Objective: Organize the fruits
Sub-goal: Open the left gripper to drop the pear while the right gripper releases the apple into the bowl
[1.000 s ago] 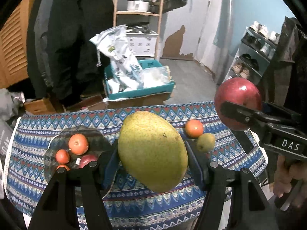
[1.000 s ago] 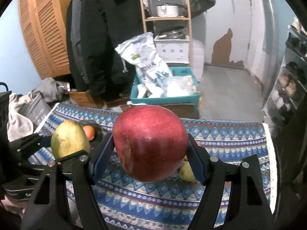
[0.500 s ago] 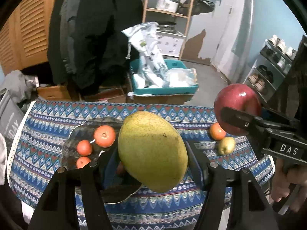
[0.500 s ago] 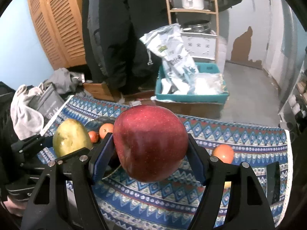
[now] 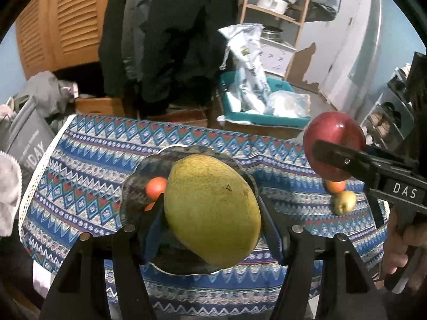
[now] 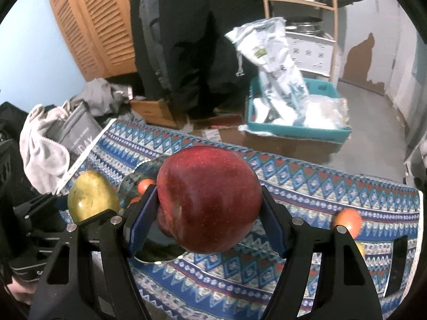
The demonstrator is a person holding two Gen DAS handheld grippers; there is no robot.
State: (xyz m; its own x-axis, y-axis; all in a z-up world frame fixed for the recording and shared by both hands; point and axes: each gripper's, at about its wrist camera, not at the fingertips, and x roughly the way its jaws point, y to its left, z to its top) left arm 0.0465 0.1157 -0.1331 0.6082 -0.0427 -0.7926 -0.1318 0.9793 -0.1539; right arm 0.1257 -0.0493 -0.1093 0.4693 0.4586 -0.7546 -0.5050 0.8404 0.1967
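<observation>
Now the blue patterned tablecloth (image 5: 88, 160) fills more of both views; the dark glass plate (image 5: 138, 184) near its left edge lies under the carried fruit. Left gripper (image 5: 210, 213) clamps the yellow-green mango (image 5: 213, 208), right gripper (image 6: 208, 208) the red apple (image 6: 208, 197); release looks next.

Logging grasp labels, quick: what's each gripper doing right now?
Left gripper: shut on the mango, over the plate.
Right gripper: shut on the red apple.
</observation>
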